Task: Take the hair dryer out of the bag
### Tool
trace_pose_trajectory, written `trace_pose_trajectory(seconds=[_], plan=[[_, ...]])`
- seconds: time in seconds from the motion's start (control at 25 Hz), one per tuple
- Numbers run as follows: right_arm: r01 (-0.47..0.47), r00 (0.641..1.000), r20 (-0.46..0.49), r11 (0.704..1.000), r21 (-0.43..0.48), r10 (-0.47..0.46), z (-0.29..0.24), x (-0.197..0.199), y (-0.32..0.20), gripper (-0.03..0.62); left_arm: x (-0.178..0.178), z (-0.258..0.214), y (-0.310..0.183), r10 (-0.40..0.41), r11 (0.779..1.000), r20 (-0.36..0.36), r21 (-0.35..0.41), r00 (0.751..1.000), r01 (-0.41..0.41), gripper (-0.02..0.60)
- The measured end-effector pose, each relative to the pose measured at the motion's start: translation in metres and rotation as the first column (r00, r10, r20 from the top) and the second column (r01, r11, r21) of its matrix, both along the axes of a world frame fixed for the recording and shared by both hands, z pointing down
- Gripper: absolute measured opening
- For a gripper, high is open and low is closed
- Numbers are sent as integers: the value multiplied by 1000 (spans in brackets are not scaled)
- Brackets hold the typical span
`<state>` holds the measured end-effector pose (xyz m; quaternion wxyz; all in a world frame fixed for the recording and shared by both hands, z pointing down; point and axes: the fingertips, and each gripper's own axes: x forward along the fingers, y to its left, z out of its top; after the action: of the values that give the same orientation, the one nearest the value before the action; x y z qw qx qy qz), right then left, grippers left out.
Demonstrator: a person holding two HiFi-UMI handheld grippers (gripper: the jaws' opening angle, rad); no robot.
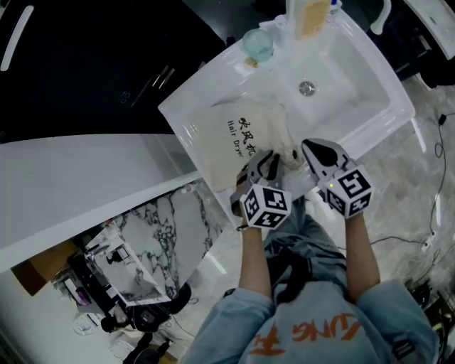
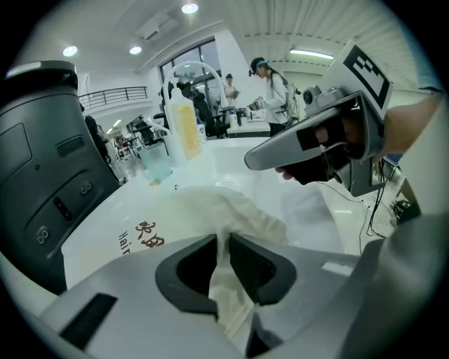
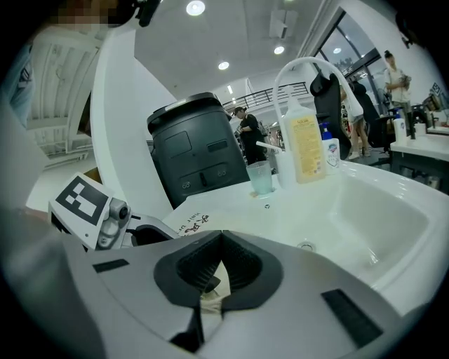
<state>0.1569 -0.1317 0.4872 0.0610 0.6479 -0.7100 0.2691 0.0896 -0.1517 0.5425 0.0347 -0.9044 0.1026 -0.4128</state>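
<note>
The cream cloth bag printed "Hair Dryer" (image 1: 234, 135) lies on the white counter (image 1: 188, 114) just left of the sink basin (image 1: 355, 71), its mouth fabric pinched in the narrow jaws of the left gripper (image 2: 226, 242) and the closed jaws of the right gripper (image 3: 219, 242), so the hair dryer, unseen and presumably inside, is not yet out.

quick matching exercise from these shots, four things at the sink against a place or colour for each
Things:
1 cloth bag
2 drain
3 cup
4 bottle

Place or colour:
a yellow
b in the bottom of the basin
c pale blue-green
d lying on the flat sink top, lettering up

Pairs: 1-d, 2-b, 3-c, 4-a
</note>
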Motion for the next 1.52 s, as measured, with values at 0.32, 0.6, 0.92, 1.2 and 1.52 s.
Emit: trace_pose_trajectory(seconds=[0.32, 0.6, 0.92, 1.2, 1.52], plan=[[40, 998, -40, 998, -54, -43, 9, -6, -13, 2, -11, -18, -8, -83, 991, -136, -120, 987, 67, 9], [156, 987, 0, 960, -233, -160, 40, -18, -8, 81, -18, -38, -10, -136, 984, -186, -136, 973, 111, 8], [355, 935, 126, 889, -288, -332, 47, -52, -14, 179, -31, -46, -9, -169, 976, -214, -175, 962, 132, 9], [509, 856, 286, 796, -329, -430, 71, -77, -24, 219, -42, -44, -9, -171, 966, -252, -233, 952, 112, 8], [570, 811, 388, 742, -354, -438, 79, -83, -31, 255, -39, -50, -12, -138, 965, -273, -255, 952, 67, 8]])
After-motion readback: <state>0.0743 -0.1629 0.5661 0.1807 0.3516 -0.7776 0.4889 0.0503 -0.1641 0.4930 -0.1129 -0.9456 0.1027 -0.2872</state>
